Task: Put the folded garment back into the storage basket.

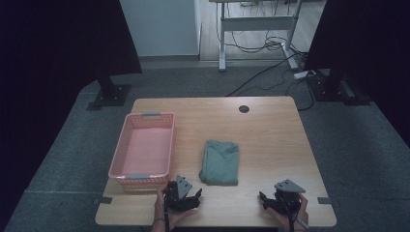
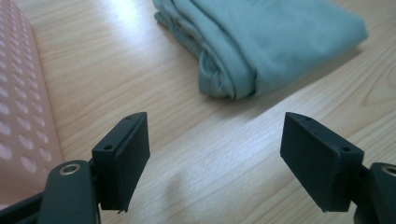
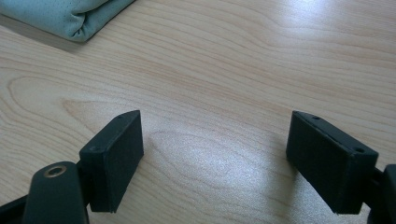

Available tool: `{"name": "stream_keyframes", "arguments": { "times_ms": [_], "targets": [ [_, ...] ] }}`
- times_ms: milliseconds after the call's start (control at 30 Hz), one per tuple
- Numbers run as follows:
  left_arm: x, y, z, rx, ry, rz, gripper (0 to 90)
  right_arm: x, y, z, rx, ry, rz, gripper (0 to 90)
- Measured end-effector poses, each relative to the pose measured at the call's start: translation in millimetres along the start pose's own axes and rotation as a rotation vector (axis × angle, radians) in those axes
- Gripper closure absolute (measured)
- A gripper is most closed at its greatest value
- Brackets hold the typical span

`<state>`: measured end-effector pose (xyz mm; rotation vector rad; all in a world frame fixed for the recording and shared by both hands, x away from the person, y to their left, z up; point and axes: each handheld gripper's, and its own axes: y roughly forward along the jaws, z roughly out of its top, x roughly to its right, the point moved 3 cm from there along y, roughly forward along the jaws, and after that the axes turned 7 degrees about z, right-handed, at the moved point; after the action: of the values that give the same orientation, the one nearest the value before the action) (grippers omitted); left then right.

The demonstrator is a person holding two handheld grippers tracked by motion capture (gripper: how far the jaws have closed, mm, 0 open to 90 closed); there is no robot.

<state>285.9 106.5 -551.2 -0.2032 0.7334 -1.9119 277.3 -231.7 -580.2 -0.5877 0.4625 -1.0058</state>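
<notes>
A: Okay, containers first. Pink perforated basket [image 1: 143,147] on the wooden table [image 1: 270,140], left of the folded cloth. Anything in it?

B: Nothing that I can see; pink floor and holed walls from the high view. In the left gripper view its wall [image 2: 21,116] runs along the left edge.

A: And the cloth?

B: Folded grey-green cloth [image 1: 220,162], flat on the table just right of the basket, a strip of bare wood between them, not touching. Left gripper view shows its stacked folded edges [image 2: 243,51] facing the jaws. Right gripper view catches one corner of it [image 3: 65,16] at top left.

A: Grippers?

B: Left gripper [image 1: 186,195] sits on the near side of the cloth, close to the basket's near right corner, held in a hand [image 1: 167,212]. Jaws stand wide apart, only bare wood between them, cloth ahead and not touched. Right gripper [image 1: 273,203] is near the table's front edge, off to the right of the cloth and well apart from it, also in a hand [image 1: 295,215]. Jaws spread wide too, gripping nothing.

A: Anything in the way?

B: Bare wood between each gripper and the cloth. Round dark cable hole [image 1: 244,108] on the far side of the cloth. Beyond the table, cables [image 1: 270,77] on the floor and a desk frame [image 1: 256,29].
</notes>
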Motion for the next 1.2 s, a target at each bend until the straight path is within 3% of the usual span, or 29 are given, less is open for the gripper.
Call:
{"name": "stream_keyframes", "arguments": {
  "times_ms": [233,500,700,1100,1200],
  "targets": [
    [1.0,4.2,11.6,0.014,-0.041,-0.006,23.4,-0.3,-0.4,-0.5,0.001,0.002,-0.001,18.7],
    [2.9,10.6,20.9,0.025,-0.038,-0.038,22.3,-0.4,-0.3,-0.5,0.003,0.003,-0.003,18.7],
    [-1.3,12.6,25.3,0.039,-0.013,-0.030,21.9,-0.7,-0.1,-0.6,0.006,0.006,-0.007,18.7],
    [-1.2,21.2,24.9,0.014,-0.006,-0.019,22.5,-1.0,-0.3,-1.2,0.011,0.007,-0.011,18.8],
    [-0.3,23.8,25.8,0.004,-0.025,-0.036,22.7,-1.1,-0.5,-1.4,0.011,0.007,-0.011,18.8]
  ]
}}
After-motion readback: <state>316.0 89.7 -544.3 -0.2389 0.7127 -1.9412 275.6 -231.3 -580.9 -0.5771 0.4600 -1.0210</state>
